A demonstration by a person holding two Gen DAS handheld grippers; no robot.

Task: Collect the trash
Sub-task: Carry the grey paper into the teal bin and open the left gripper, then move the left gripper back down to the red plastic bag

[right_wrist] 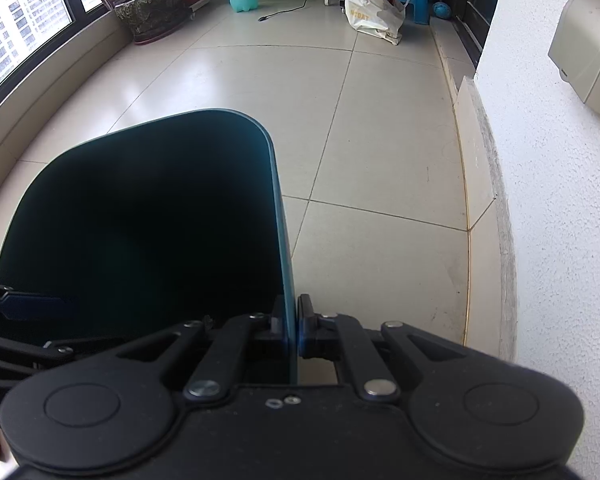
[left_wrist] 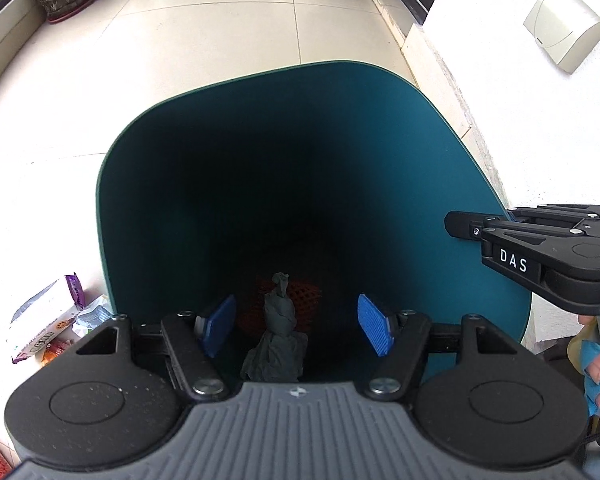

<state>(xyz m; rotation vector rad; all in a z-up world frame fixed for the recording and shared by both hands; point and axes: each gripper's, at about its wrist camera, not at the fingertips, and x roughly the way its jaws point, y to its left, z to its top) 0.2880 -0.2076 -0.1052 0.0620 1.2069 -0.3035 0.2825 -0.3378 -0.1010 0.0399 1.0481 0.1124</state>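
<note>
The left tongs (left_wrist: 296,330) hang over the mouth of the teal bin (left_wrist: 452,152), pointing steeply down into it, with their blue ribbed pads (left_wrist: 374,330) spread wide. Between the pads, but touching neither, sits a twisted grey paper wad (left_wrist: 278,336); whether it is dropping or resting low in the bin cannot be told. Its long axis runs roughly up the left view, along the line the tongs point. Beneath it something orange and netted (left_wrist: 304,298) shows dimly against the dark bottom.

The right tongs (right_wrist: 294,334) are clamped on the bin's thin right-hand wall (right_wrist: 284,240), one jaw inside and one outside, steadying it. That leaves the left tongs as the free hand for the next pickup.

More trash lies on the floor just left of the bin: crinkled foil snack wrappers (left_wrist: 52,320), white and purple, flat, glossy and likely slippery. From the left tongs they lie to the left and lower, well nearer than to the right tongs. The bin is smooth, rigid plastic with rounded corners; the floor is pale glazed tile (right_wrist: 380,140).
</note>
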